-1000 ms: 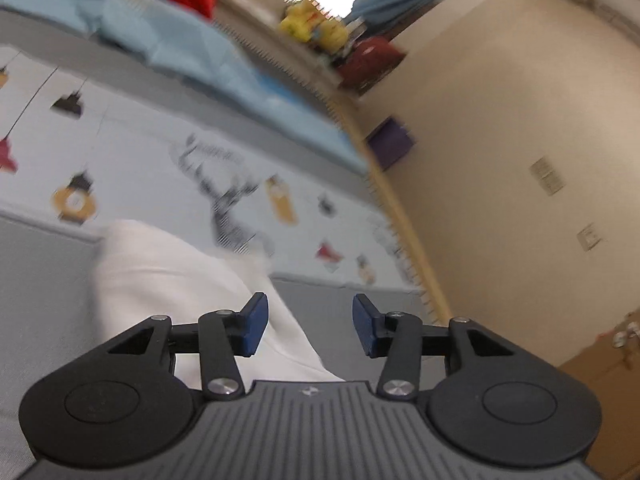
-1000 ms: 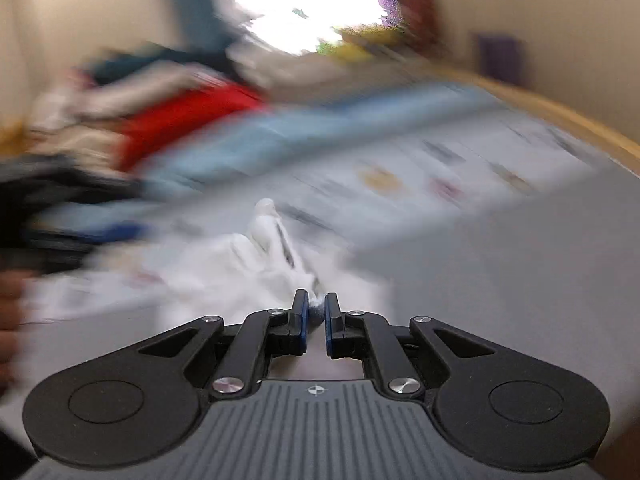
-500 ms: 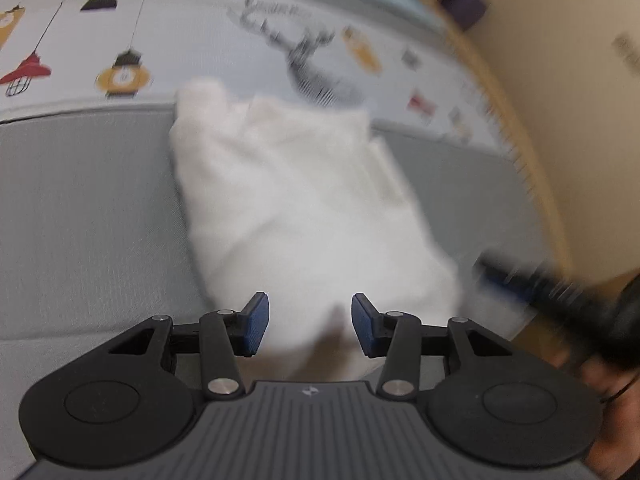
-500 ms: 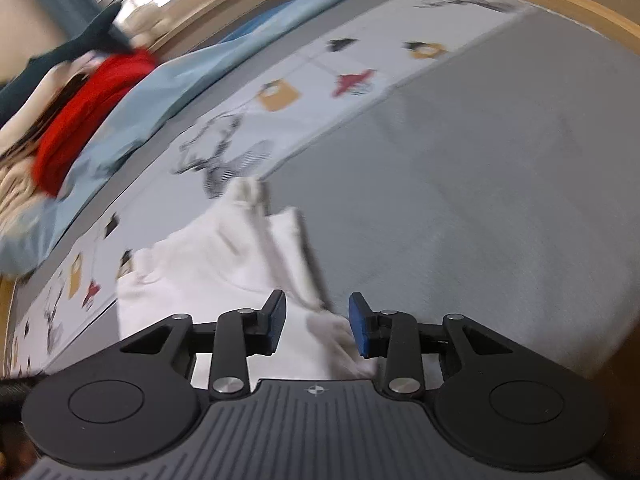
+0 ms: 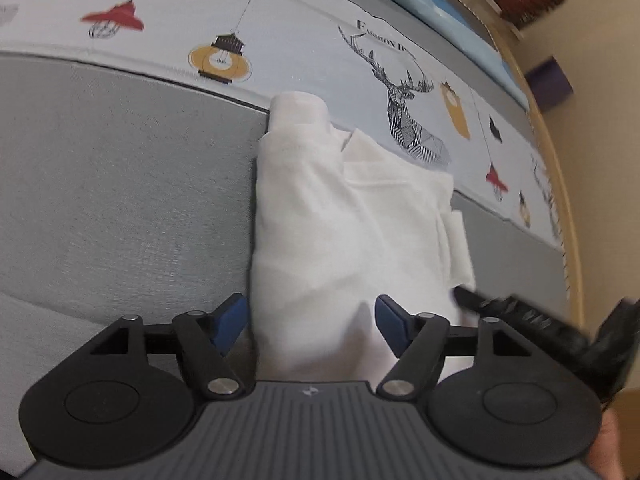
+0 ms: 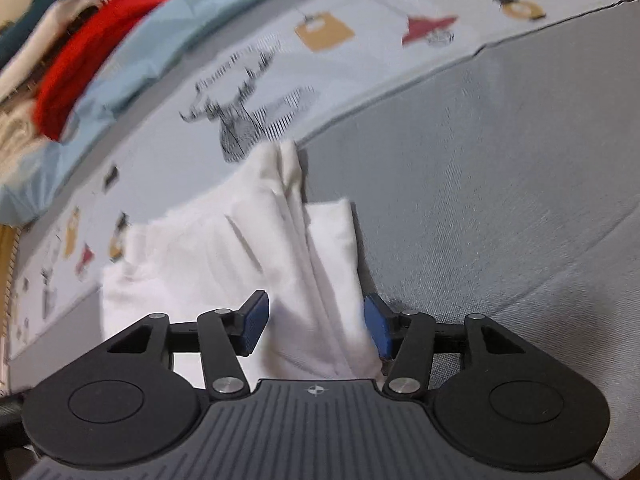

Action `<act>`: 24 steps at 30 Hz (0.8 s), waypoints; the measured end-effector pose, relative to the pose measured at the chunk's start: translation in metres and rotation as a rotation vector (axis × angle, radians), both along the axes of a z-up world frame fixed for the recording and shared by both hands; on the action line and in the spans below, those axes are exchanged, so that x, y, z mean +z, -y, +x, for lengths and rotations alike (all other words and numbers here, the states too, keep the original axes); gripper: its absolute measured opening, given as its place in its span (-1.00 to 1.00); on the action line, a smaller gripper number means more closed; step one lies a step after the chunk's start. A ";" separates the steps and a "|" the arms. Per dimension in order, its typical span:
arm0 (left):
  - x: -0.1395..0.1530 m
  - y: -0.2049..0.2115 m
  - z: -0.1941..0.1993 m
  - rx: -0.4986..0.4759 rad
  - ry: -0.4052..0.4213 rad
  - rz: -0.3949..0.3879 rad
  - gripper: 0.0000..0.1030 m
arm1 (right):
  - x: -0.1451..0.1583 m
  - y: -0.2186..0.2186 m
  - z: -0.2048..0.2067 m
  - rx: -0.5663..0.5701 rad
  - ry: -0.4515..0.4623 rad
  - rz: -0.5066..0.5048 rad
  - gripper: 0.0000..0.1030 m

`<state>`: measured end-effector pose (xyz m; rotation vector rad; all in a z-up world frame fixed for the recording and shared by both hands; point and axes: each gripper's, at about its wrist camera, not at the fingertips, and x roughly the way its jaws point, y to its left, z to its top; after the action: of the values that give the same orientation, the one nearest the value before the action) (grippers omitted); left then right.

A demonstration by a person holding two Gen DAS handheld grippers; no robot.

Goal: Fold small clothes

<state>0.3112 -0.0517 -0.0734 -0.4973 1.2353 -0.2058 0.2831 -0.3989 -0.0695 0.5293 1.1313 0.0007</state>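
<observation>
The white garment (image 5: 344, 216) lies on the grey bed cover (image 5: 120, 184), long axis running from both grippers toward the deer print (image 5: 404, 108), its near end between the just-opened, empty jaws of the left gripper (image 5: 310, 322) and right gripper (image 6: 316, 326).

There is one white garment (image 5: 344, 216), lying partly folded in the middle of the scene. There are two grippers: the left gripper (image 5: 311, 322) and the right gripper (image 6: 316, 328), and each one has two blue pads (image 5: 229, 322). Under the garment there is one grey mat (image 5: 120, 184) and one printed sheet (image 5: 304, 52) behind it. On the sheet I count one deer drawing (image 5: 404, 112). Far at the left, one red cloth (image 6: 84, 64) lies in a pile.
</observation>
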 end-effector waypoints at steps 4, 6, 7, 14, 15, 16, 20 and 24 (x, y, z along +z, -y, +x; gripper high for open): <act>-0.011 0.001 0.012 0.034 -0.040 -0.022 0.51 | -0.007 -0.007 0.007 0.010 -0.008 -0.006 0.12; -0.016 0.000 0.016 0.050 -0.061 -0.042 0.51 | -0.007 -0.009 0.007 0.002 -0.007 -0.005 0.15; -0.019 -0.001 0.018 0.054 -0.067 -0.049 0.51 | -0.007 -0.010 0.007 0.000 -0.006 -0.007 0.13; -0.031 -0.004 0.018 0.030 -0.072 -0.068 0.43 | -0.004 -0.018 0.007 -0.013 0.014 -0.019 -0.20; -0.031 -0.005 0.018 0.026 -0.074 -0.072 0.39 | -0.004 -0.017 0.007 -0.017 0.016 -0.012 -0.22; -0.030 -0.006 0.019 0.017 -0.068 -0.069 0.32 | -0.004 -0.017 0.007 -0.023 0.016 -0.008 -0.26; -0.023 -0.012 0.021 -0.031 -0.015 -0.052 -0.17 | -0.004 -0.020 0.008 -0.035 0.018 0.018 -0.34; -0.010 -0.029 0.021 -0.022 0.048 0.005 -0.24 | -0.002 -0.042 0.012 0.019 0.032 0.042 -0.42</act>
<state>0.3318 -0.0227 -0.0834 -0.4722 1.1951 -0.2321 0.2955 -0.3570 -0.0712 0.5537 1.1064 0.0492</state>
